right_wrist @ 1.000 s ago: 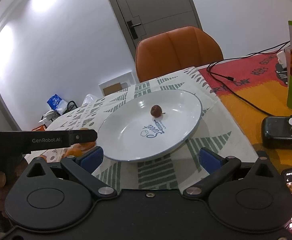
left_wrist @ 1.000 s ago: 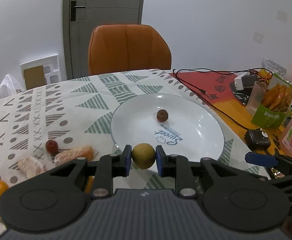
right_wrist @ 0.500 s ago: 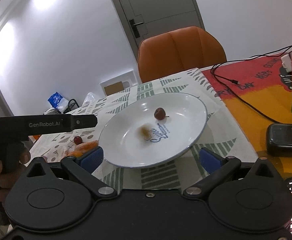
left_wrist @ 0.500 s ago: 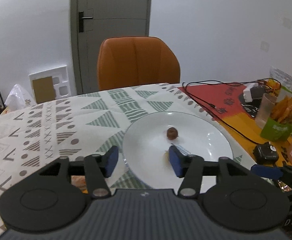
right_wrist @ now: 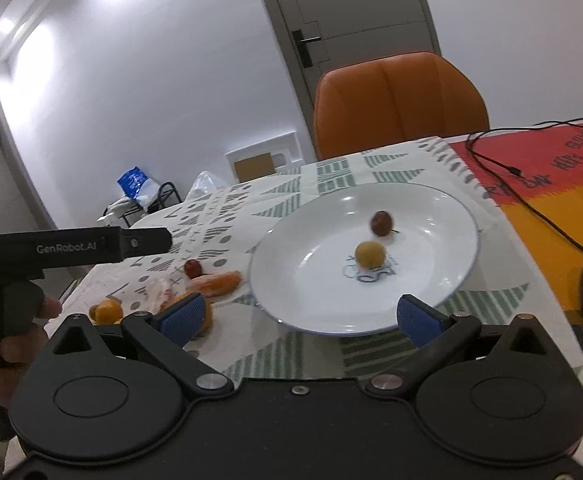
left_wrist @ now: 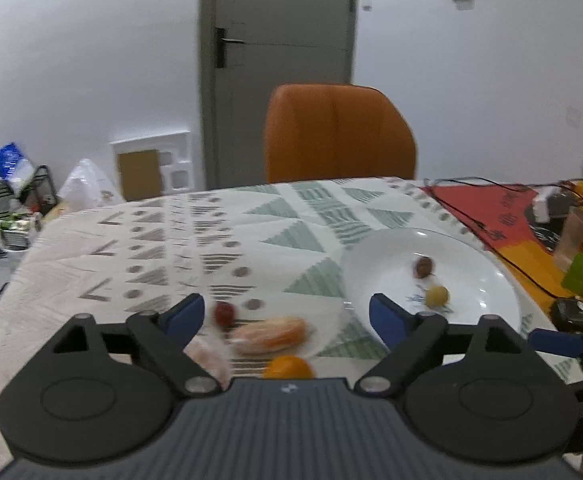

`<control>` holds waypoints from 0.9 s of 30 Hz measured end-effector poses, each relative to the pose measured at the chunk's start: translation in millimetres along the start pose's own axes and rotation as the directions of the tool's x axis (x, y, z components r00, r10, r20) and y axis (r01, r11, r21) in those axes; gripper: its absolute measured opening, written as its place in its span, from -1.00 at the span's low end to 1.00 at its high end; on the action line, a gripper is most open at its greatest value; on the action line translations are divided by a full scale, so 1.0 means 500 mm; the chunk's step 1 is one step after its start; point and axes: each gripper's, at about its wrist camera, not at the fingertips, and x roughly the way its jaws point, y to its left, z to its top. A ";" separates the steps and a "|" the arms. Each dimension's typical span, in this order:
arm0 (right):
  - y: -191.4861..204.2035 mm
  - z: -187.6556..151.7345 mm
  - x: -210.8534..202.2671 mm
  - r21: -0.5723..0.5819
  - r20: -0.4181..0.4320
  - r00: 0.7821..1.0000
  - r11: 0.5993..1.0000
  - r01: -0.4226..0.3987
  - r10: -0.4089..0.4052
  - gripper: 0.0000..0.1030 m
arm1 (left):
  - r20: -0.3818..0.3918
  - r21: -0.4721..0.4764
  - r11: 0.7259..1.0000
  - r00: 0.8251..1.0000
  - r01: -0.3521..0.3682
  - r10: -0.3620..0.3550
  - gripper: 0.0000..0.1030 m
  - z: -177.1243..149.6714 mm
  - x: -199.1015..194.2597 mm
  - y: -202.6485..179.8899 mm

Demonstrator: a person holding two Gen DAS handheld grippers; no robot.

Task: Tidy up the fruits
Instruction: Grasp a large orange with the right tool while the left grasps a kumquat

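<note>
The left hand-held gripper [left_wrist: 283,316] is hovering open over the peeled tangerine segment [left_wrist: 268,335] and red jujube [left_wrist: 224,313] just ahead of it, risking squashing the soft segment or nudging the round jujube away across the surface [left_wrist: 131,248] if it closes off-centre.

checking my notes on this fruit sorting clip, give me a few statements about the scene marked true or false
1. Two fruits lie on the plate. True: a brown fruit and a yellow fruit.
2. The left gripper is shut on the yellow fruit. False: it is open and holds nothing.
3. The red fruit lies on the plate. False: it lies on the tablecloth, left of the plate.
4. The right gripper is open. True.
5. A peeled orange segment lies beside the red fruit. True.
6. The chair is green. False: it is orange.
</note>
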 end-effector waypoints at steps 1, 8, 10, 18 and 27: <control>0.006 0.000 0.001 -0.004 -0.001 1.000 1.000 -0.004 0.004 1.00 | 0.003 -0.006 1.000 1.000 -0.007 0.007 0.76 0.000 -0.005 0.009; 0.050 -0.001 0.002 -0.042 -0.006 1.000 0.999 -0.027 0.027 1.00 | 0.019 -0.052 0.998 0.999 -0.048 0.049 0.79 -0.007 -0.037 0.074; 0.060 -0.003 0.003 -0.050 -0.007 1.000 0.998 -0.031 0.031 1.00 | 0.026 -0.061 0.997 0.998 -0.057 0.058 0.79 -0.010 -0.048 0.089; 0.095 -0.012 0.012 -0.067 -0.018 0.998 0.996 -0.064 0.062 1.00 | 0.046 -0.097 0.991 0.994 -0.095 0.100 0.79 -0.026 -0.078 0.146; 0.144 -0.009 0.034 -0.123 -0.020 0.995 0.987 -0.102 0.100 0.99 | 0.046 -0.179 0.976 0.990 -0.124 0.134 0.79 -0.048 -0.090 0.212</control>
